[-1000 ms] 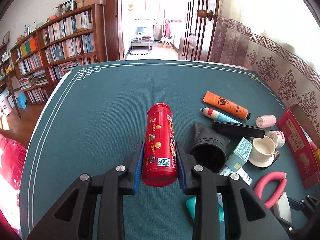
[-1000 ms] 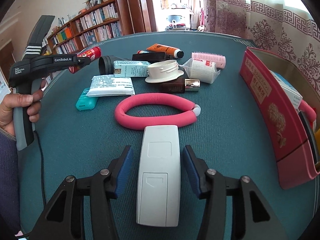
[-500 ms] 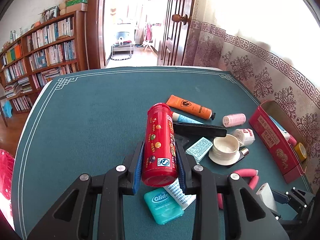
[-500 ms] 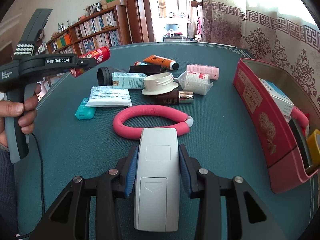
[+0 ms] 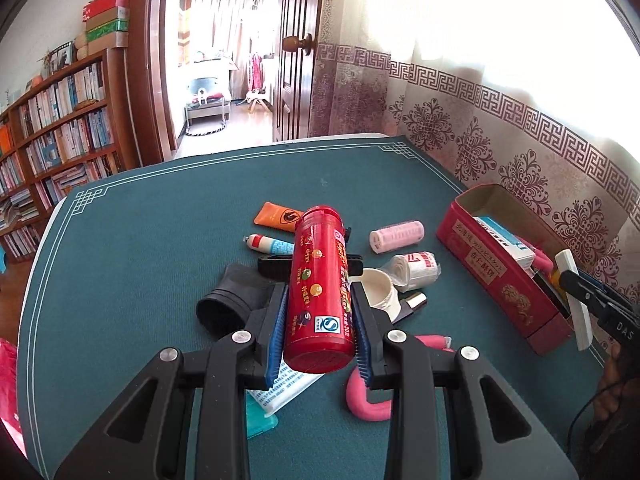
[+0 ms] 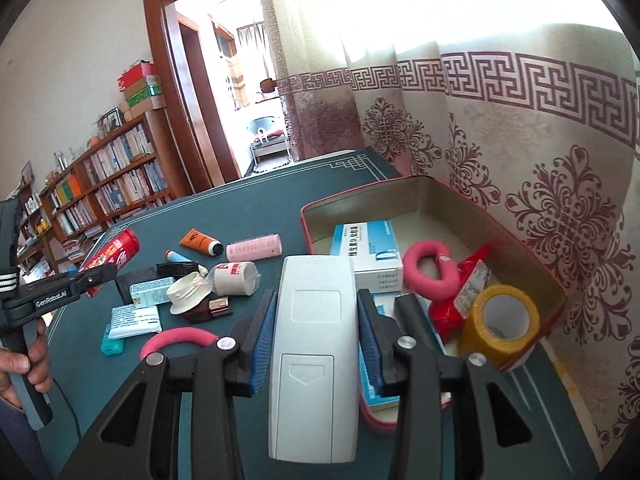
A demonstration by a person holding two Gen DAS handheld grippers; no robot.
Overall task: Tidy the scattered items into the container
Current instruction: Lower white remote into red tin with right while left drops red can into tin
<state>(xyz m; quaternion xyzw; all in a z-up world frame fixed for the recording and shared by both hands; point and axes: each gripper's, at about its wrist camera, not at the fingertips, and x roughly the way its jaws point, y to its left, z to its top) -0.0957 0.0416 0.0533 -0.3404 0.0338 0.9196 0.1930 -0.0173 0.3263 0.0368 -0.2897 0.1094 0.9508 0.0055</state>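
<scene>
Both grippers carry loads toward the red tin (image 6: 532,254): the right gripper (image 6: 316,334) clamps the white remote (image 6: 314,344) just before its rim, the left gripper (image 5: 320,334) squeezes the red bottle (image 5: 320,292), tin off to its right

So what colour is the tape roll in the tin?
Yellow-brown tape roll, clearest in the right wrist view.

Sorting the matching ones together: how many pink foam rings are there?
2. One ring lies in the tin, beside the yellow tape. The other ring lies on the table, partly hidden behind the right claw.
</scene>
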